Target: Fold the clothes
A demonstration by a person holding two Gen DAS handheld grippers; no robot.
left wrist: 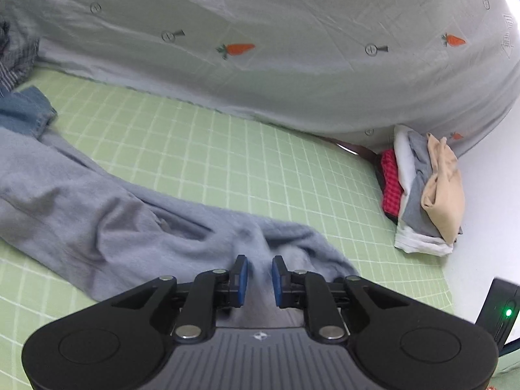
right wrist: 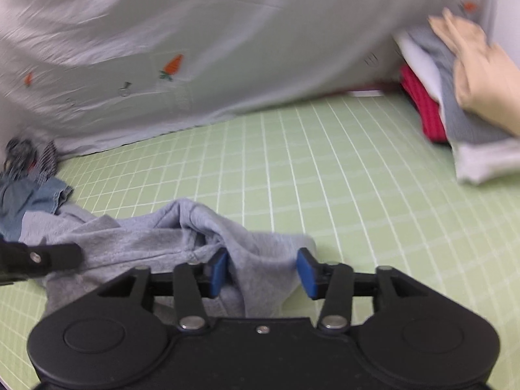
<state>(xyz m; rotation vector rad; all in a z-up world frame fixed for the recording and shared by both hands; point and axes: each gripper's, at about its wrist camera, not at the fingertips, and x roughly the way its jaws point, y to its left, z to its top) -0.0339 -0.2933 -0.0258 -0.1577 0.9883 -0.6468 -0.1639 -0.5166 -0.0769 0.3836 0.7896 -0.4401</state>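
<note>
grey garment (left wrist: 107,217) noted lying crumpled along the green checked sheet (left wrist: 227,149) of the bed, one end bunched just in front of both grippers. taken as the piece now being folded.

left gripper (left wrist: 259,276): jaws narrow, a slim gap between the blue pads, a ridge of the grey cloth seen in that gap. whether the pads press on it cannot be told; judged a loose hold or a release.

right gripper (right wrist: 262,271): jaws set at middling width, a fold of the garment lying between them, clear daylight at the right pad. the cloth is judged not to be pinched here. the right view is blurred.

relative to the garment: blue denim piece (left wrist: 22,110) touching its far left end, striped cloth (left wrist: 13,61) beyond that, both unfolded and probably waiting their turn. well to the right of the garment, by the wall, a stack of folded clothes (left wrist: 419,195) is seen — red, white, grey, beige on top — judged the finished pile, kept clear of the working area. behind the garment, a pale quilt with carrot print (left wrist: 260,48) is heaped.

garment not yet flattened; the fold is judged to be at an early stage, with the bunched end needing to be spread first.
</note>
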